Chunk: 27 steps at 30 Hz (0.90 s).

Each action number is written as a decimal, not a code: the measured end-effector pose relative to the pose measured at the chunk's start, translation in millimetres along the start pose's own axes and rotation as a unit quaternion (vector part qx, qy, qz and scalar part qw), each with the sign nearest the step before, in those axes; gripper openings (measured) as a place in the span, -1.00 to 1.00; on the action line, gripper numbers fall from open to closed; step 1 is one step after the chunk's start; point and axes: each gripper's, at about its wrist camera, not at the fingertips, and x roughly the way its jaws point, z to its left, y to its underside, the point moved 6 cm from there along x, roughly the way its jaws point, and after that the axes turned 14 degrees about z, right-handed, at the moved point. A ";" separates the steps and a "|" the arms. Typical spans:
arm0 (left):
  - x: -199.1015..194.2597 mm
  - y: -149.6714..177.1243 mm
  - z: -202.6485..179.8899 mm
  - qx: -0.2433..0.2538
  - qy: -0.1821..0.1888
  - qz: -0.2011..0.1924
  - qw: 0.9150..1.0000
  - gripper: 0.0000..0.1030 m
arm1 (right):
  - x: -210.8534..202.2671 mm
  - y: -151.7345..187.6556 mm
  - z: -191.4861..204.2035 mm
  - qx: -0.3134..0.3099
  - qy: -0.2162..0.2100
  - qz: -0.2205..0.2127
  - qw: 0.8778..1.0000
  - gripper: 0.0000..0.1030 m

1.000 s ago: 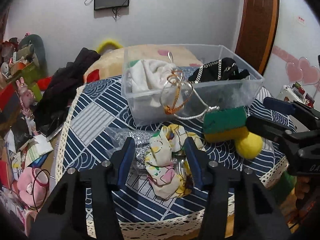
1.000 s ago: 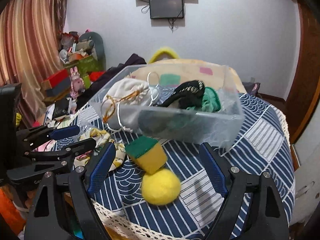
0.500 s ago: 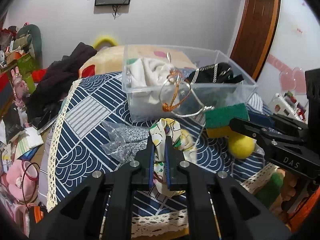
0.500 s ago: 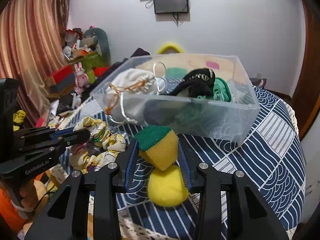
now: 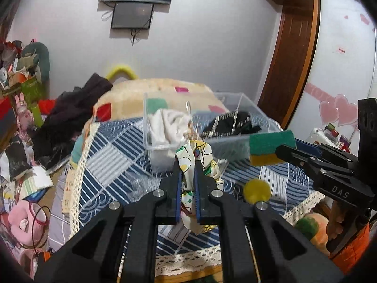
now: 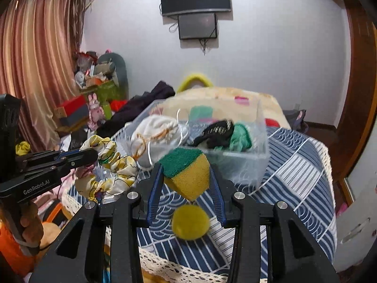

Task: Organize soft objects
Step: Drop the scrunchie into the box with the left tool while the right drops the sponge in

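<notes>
My left gripper (image 5: 187,167) is shut on a white and yellow patterned fabric scrunchie (image 5: 196,151) and holds it above the table; it shows at the left of the right wrist view (image 6: 113,165). My right gripper (image 6: 186,167) is shut on a green and yellow sponge (image 6: 188,169), lifted above the table; the sponge also shows in the left wrist view (image 5: 271,147). A yellow ball (image 6: 190,221) lies on the blue patterned tablecloth (image 6: 294,165) below the sponge. A clear plastic bin (image 6: 245,162) behind holds a white pouch (image 6: 155,129), a black item (image 6: 216,132) and green cloth (image 6: 241,136).
A crinkled clear plastic bag (image 5: 143,186) lies on the table left of the scrunchie. A bed with a beige blanket (image 5: 150,92) and dark clothes (image 5: 70,110) stands behind the table. Clutter and boxes (image 6: 75,110) fill the left side. A wooden door (image 5: 289,66) is at right.
Both grippers closed on their objects and lifted them: the left raised the scrunchie, the right raised the sponge off the table. The yellow ball stayed on the cloth.
</notes>
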 end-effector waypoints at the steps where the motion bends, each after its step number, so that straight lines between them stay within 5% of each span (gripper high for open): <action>1: -2.5 -2.3 -0.2 0.000 -0.001 -0.006 1.000 -0.85 | -3.4 -2.8 -1.1 0.002 0.002 -0.007 1.000 -0.31; 16: -15.5 -68.7 6.9 -0.026 -0.009 -0.081 0.996 -0.84 | -11.4 -48.0 -11.5 0.028 0.007 -0.064 0.998 -0.31; 27: 24.5 -96.9 10.0 -0.036 -0.012 -0.069 0.997 -0.84 | 25.2 -62.0 -12.9 0.032 0.011 -0.047 0.998 -0.31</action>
